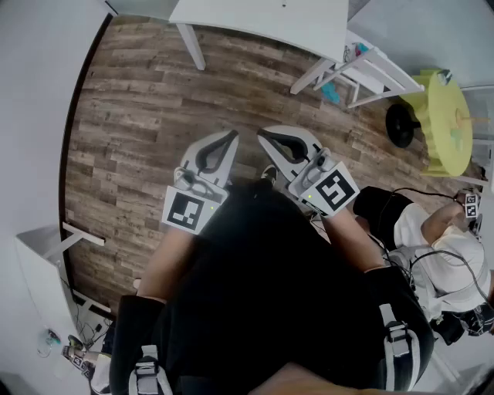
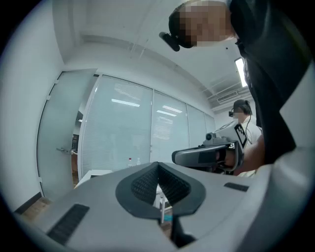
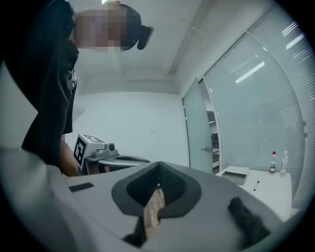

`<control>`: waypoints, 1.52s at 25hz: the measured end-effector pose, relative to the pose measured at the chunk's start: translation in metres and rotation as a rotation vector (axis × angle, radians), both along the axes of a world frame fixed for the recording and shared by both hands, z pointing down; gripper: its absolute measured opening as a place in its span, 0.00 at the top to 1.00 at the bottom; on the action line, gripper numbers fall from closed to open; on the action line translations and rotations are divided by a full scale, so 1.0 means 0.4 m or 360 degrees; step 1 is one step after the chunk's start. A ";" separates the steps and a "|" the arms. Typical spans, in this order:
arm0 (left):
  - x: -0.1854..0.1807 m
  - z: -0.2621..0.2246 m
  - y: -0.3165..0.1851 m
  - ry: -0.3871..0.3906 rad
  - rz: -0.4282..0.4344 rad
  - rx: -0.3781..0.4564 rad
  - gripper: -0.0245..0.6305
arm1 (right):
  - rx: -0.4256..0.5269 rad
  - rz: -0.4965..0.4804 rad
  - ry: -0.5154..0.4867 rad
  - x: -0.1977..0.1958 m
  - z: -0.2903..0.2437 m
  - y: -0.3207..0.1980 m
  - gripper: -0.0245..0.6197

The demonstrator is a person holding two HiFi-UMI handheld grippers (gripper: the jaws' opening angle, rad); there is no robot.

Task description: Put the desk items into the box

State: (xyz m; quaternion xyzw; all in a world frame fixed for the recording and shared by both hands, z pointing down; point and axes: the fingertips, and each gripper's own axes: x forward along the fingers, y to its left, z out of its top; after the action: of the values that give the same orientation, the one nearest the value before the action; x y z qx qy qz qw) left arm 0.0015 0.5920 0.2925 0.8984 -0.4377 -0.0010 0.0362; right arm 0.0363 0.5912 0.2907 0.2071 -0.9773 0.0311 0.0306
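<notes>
A shallow box [image 3: 235, 173] and a pen [image 3: 256, 185] lie on the white tabletop [image 3: 276, 183], well ahead and right of the right hand-held gripper [image 3: 158, 166], clenched empty like the left hand-held gripper [image 2: 158, 166]. A clean pick likely means closing in first, then parting the jaws over one item.

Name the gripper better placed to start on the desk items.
Right, but barely. The left gripper and right gripper are both shut, empty and short of the white table; only the right gripper view shows its box and pen.
</notes>
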 end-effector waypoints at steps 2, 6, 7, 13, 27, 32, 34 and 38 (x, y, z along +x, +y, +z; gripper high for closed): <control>-0.016 -0.006 0.007 -0.0011 0.0005 0.0015 0.96 | -0.0002 -0.0004 0.0013 -0.018 0.002 0.009 0.94; -0.047 -0.003 0.020 -0.0009 0.0012 0.0010 0.96 | -0.0012 -0.0011 0.0034 -0.054 0.011 0.024 0.94; -0.058 -0.002 0.023 -0.0007 0.0014 0.0008 0.96 | -0.0015 -0.0012 0.0035 -0.066 0.011 0.028 0.94; -0.122 -0.004 0.043 0.0018 0.0019 0.0023 0.96 | -0.0026 0.0012 0.0033 -0.131 0.010 0.049 0.94; -0.217 -0.001 0.020 0.0034 0.0060 0.0044 0.96 | -0.0053 0.0100 0.0024 -0.213 0.023 0.016 0.94; -0.210 0.023 -0.044 0.0019 0.0060 0.0006 0.96 | -0.0052 0.0097 0.0011 -0.201 0.034 -0.051 0.94; -0.198 0.025 -0.080 0.0011 0.0055 0.0006 0.96 | -0.0053 0.0093 0.0005 -0.188 0.038 -0.088 0.94; -0.181 0.025 -0.170 0.0000 0.0022 0.0003 0.96 | -0.0051 0.0071 -0.0002 -0.170 0.042 -0.180 0.94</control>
State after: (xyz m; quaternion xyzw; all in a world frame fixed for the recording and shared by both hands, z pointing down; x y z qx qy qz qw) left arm -0.0708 0.5238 0.3027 0.9014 -0.4316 -0.0011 0.0354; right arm -0.0318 0.5192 0.3075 0.2282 -0.9719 0.0477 0.0325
